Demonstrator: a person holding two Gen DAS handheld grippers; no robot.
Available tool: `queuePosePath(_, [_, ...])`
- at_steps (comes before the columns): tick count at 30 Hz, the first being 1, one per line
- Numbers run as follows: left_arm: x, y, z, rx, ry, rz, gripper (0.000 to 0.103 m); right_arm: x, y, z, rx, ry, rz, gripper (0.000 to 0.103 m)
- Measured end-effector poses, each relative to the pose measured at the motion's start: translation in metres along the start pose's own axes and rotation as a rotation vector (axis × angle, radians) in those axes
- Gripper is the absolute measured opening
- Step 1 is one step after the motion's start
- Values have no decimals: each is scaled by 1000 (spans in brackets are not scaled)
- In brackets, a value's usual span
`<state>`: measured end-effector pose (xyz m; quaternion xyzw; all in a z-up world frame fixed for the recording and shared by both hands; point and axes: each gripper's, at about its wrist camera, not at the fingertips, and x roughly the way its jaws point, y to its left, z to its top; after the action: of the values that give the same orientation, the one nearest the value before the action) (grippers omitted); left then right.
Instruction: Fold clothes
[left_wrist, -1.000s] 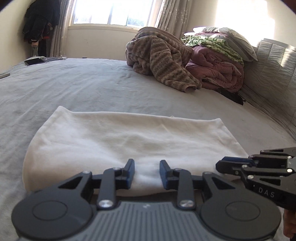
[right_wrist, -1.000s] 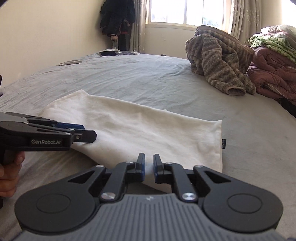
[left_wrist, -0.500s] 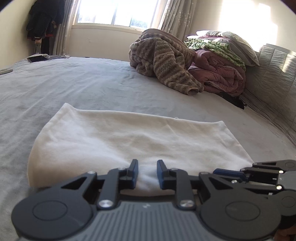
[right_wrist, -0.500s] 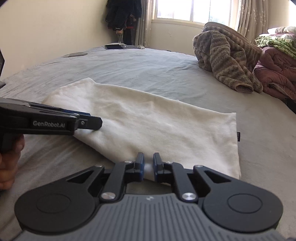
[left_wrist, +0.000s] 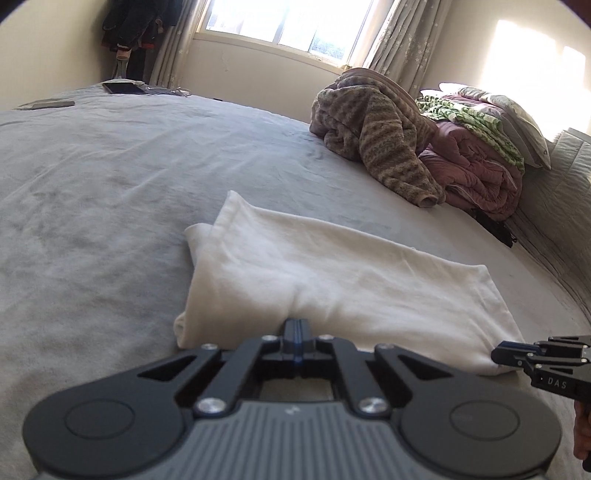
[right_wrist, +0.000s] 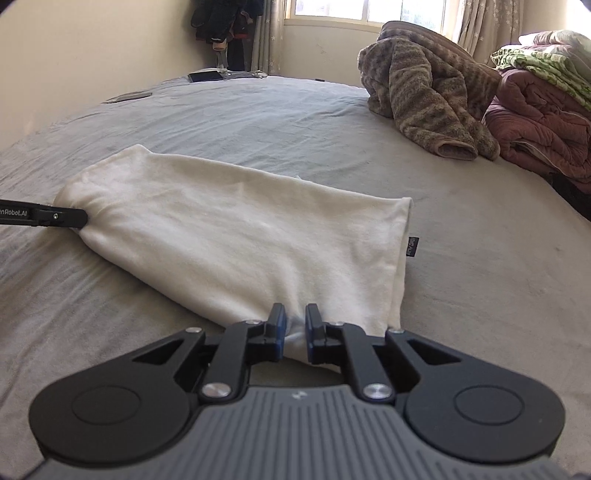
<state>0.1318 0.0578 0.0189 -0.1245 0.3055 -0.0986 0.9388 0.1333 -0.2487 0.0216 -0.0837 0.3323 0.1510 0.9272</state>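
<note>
Cream garment (left_wrist: 332, 280) — both grippers clamped on it

Daylight floods in from the window (left_wrist: 284, 27) at the far wall, blown out to white there and in a glare patch on the right wall (left_wrist: 532, 48), leaving the bed (left_wrist: 110, 177) evenly lit with soft shadows, while fisheye bending curves both views' edges and darkens corners.

Left gripper (left_wrist: 295, 326): fingers pressed together, pinching the cloth edge, pointing downward. Right gripper (right_wrist: 293, 326): fingers narrowly apart, fabric bunched between them, pointing downward.
</note>
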Motion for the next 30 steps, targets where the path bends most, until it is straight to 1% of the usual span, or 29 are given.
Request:
queuePosePath(2, [-7,-2,3,14,-11,-13,3,0,1,0,5,-2,-2,11])
queuePosePath(4, [-12,-11,5,62,-43,-31,8,0,4,0,6,-5,-8,14])
queuePosePath(5, [-14,-17,7,93,-61,-40,9,0,6,0,6,-7,-12,14])
queuePosePath(7, [-10,-25,9,129,-69,-40,9,1,8,0,1,-8,-19,16])
queuePosePath(8, [-6,-26,9,140,-68,-31,10,1,9,0,-2,-9,-21,17])
queuePosePath(11, [8,-16,7,155,-43,29,10,1,8,-1,-1,-7,-21,17])
queuePosePath(13, [10,-4,4,156,-42,34,5,2,7,-2,-1,-2,-21,17])
queuePosePath(14, [10,-2,3,175,-43,49,3,2,8,-2,-3,1,-23,17])
queuePosePath(18, [9,-4,-1,254,-36,92,3,5,9,-2,-5,4,-32,17])
queuePosePath(21, [8,-5,2,269,-16,105,3,5,8,-3,3,3,-29,17])
queuePosePath(25, [-2,-4,11,291,0,90,3,5,6,-3,12,-3,-22,17])
queuePosePath(27, [-7,-4,13,337,-13,117,3,6,8,-3,10,-6,-30,17])
queuePosePath(30, [-3,7,11,341,-8,153,4,7,11,-4,6,-11,-41,17])
